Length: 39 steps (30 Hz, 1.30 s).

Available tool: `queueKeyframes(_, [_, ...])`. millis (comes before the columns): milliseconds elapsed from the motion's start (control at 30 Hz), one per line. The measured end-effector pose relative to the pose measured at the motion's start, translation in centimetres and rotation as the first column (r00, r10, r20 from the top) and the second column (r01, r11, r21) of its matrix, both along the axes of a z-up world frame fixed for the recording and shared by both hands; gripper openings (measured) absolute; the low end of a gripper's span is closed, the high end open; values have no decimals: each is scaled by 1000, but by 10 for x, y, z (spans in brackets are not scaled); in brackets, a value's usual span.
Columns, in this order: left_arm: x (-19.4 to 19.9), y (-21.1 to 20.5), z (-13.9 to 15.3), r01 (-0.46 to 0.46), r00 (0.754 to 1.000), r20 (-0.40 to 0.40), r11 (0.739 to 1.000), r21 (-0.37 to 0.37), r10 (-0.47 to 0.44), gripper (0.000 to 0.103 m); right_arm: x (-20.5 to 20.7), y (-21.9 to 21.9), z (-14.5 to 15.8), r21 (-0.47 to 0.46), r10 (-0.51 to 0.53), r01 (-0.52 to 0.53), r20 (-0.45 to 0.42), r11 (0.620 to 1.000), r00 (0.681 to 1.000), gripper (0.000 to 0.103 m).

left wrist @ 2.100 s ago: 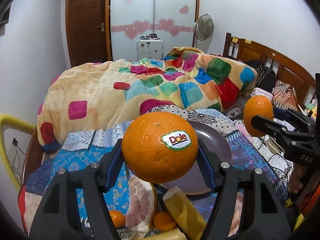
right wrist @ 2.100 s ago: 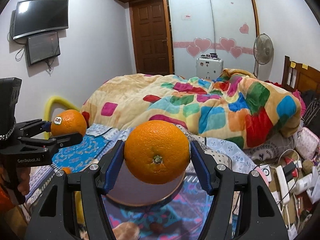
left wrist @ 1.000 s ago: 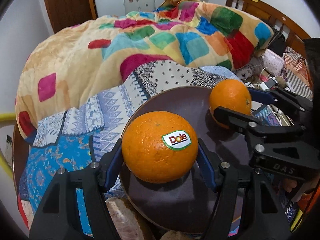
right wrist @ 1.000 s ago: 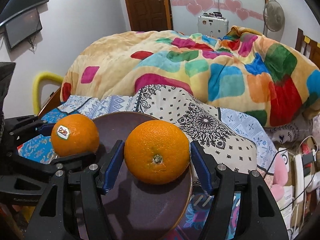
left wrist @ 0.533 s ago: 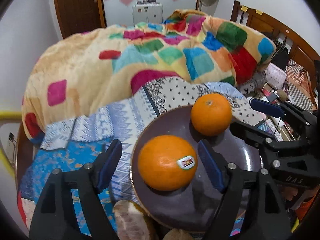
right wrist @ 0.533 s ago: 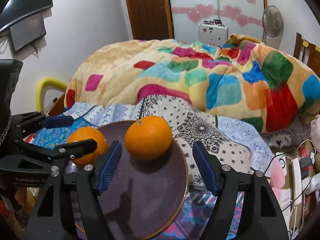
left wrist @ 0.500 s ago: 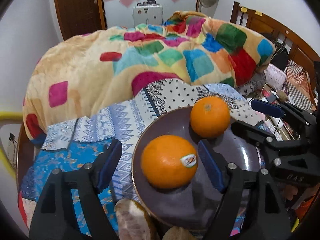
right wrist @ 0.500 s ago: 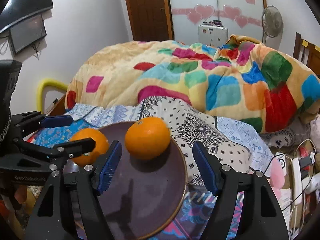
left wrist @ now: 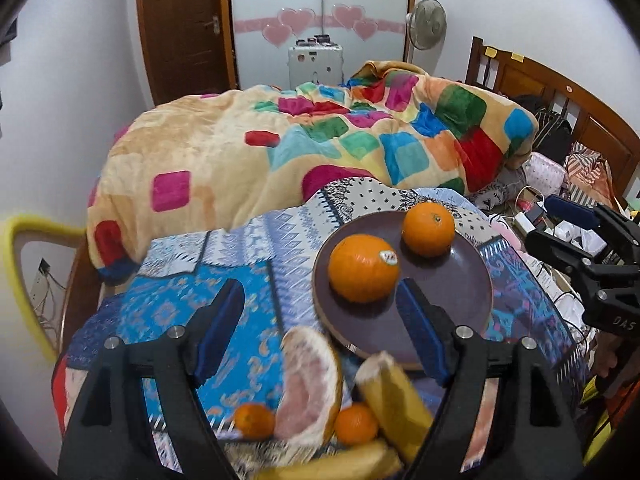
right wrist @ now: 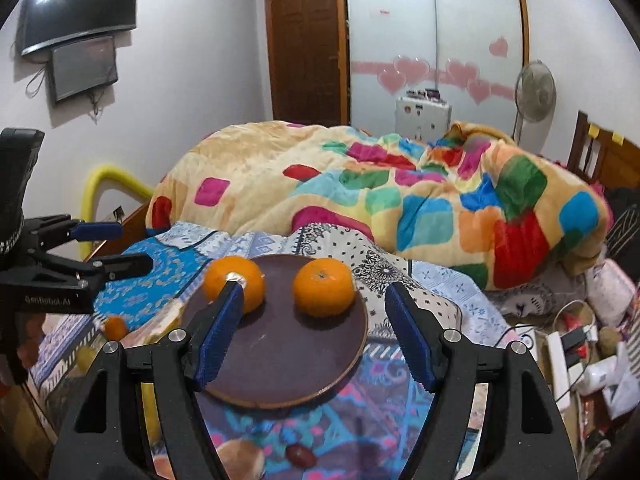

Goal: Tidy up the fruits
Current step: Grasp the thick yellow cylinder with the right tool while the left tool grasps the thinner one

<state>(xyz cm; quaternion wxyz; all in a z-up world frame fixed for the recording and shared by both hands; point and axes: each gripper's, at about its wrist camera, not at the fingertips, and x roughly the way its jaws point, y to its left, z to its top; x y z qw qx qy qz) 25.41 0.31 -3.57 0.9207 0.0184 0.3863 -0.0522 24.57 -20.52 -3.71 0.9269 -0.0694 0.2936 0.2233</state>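
Note:
Two oranges lie on the dark brown plate [left wrist: 452, 304]: one with a sticker [left wrist: 362, 268] and a plain one [left wrist: 428, 229]. My left gripper [left wrist: 318, 296] stands open, above and short of the plate, holding nothing. At the right edge of the left wrist view, my right gripper [left wrist: 560, 226] is open too. In the right wrist view the plate [right wrist: 288, 360] holds the plain orange [right wrist: 324, 287] and the sticker orange [right wrist: 248, 280], which is partly behind one finger. My right gripper [right wrist: 315, 308] is open and empty. The left gripper [right wrist: 116, 247] hangs open at the left.
Near the table's front edge lie a pomelo segment [left wrist: 310, 384], a banana [left wrist: 394, 400] and two small tangerines [left wrist: 254, 420]. A colourful blanket [left wrist: 320, 148] covers the bed behind. Cables and clutter [right wrist: 576, 344] fill the right side. A yellow padded rail [left wrist: 16, 280] stands at the left.
Both grippers opened and let go of their oranges, which now rest on the plate. Both have drawn back and up from the plate, so the front fruits show again.

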Motion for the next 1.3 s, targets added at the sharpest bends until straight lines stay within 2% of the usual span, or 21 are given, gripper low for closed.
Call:
queueKeyframes(233, [-46, 19, -6, -25, 1000, 7, 1000, 8, 25, 79, -39, 8, -6, -9, 35, -35, 7, 999, 999, 70])
queueKeyframes(400, [-72, 33, -28, -45, 999, -20, 998, 36, 46, 80, -61, 20, -22, -51, 52, -51, 9, 997, 999, 70])
queueKeyframes(533, [-84, 42, -51, -42, 996, -74, 999, 25, 43, 80, -72, 28, -35, -57, 72, -73, -18, 996, 997, 70])
queueKeyframes(700, [-95, 42, -66, -15, 994, -107, 1000, 5, 15, 80, -74, 43, -55, -48, 103, -107, -72, 993, 992, 70])
queueKeyframes(833, [-101, 34, -72, 16, 994, -106, 1000, -2, -16, 88, -71, 56, -66, -47, 126, -131, -96, 990, 987, 70])
queueKeyframes(967, [-103, 25, -79, 46, 993, -105, 999, 5, -45, 90, -72, 60, -72, -41, 136, -141, -105, 989, 985, 70])
queueKeyframes(1200, [-94, 8, -81, 65, 993, -101, 998, -4, -65, 92, -73, 40, -68, -36, 92, -96, -84, 995, 992, 70])
queueKeyframes(1300, [-92, -3, -79, 66, 995, -75, 997, 29, -63, 96, -70, 30, -65, -28, 74, -76, -88, 997, 993, 70])
